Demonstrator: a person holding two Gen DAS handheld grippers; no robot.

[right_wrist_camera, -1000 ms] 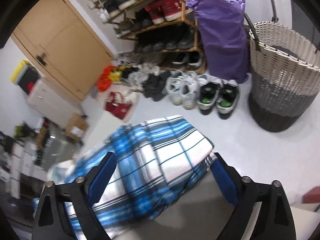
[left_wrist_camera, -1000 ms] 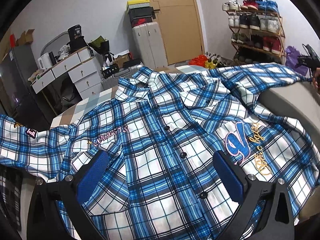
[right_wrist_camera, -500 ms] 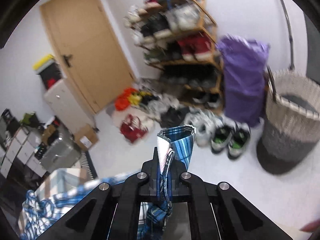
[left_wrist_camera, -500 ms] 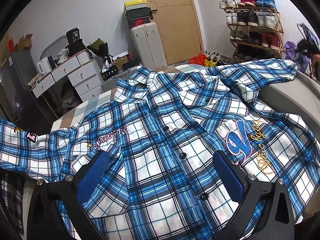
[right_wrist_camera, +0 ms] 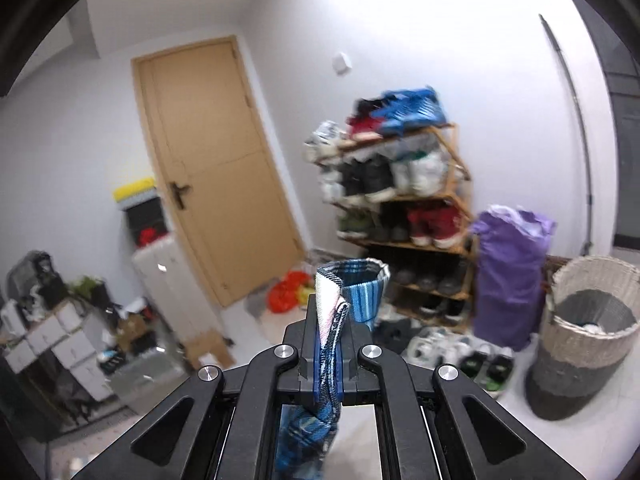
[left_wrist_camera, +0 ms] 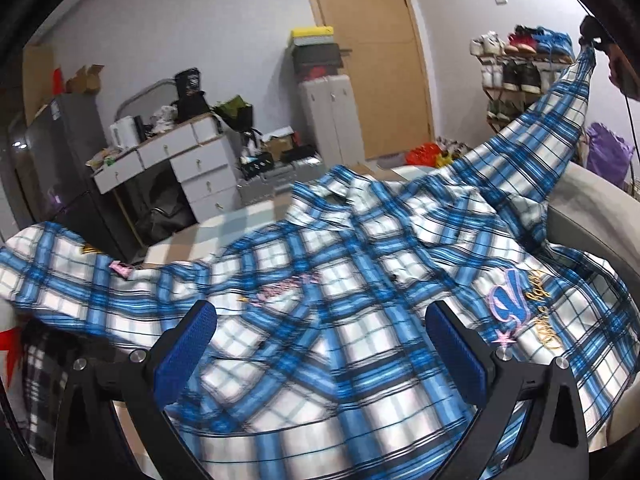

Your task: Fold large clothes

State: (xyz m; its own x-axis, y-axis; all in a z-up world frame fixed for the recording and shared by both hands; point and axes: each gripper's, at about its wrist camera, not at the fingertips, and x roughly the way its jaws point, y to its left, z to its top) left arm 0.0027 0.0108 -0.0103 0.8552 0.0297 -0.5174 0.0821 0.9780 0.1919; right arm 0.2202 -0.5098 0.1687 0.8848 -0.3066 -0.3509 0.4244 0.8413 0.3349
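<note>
1. Cluttered bedroom surroundings are being shown: a door (right_wrist_camera: 216, 168), a shoe rack (right_wrist_camera: 400, 208) and a laundry basket (right_wrist_camera: 588, 336) behind the bed (left_wrist_camera: 580, 200).
2. A blue plaid shirt (left_wrist_camera: 328, 296) is being kept spread, buttoned, across the bed; no fold is being shown as finished.
3. One sleeve cuff (right_wrist_camera: 352, 288) is being pinched in the closed right gripper (right_wrist_camera: 328, 360) and held high.
4. The left gripper (left_wrist_camera: 320, 348) is being held wide open, empty, above the shirt front.
5. Nothing is being seen blocking the fold.
</note>
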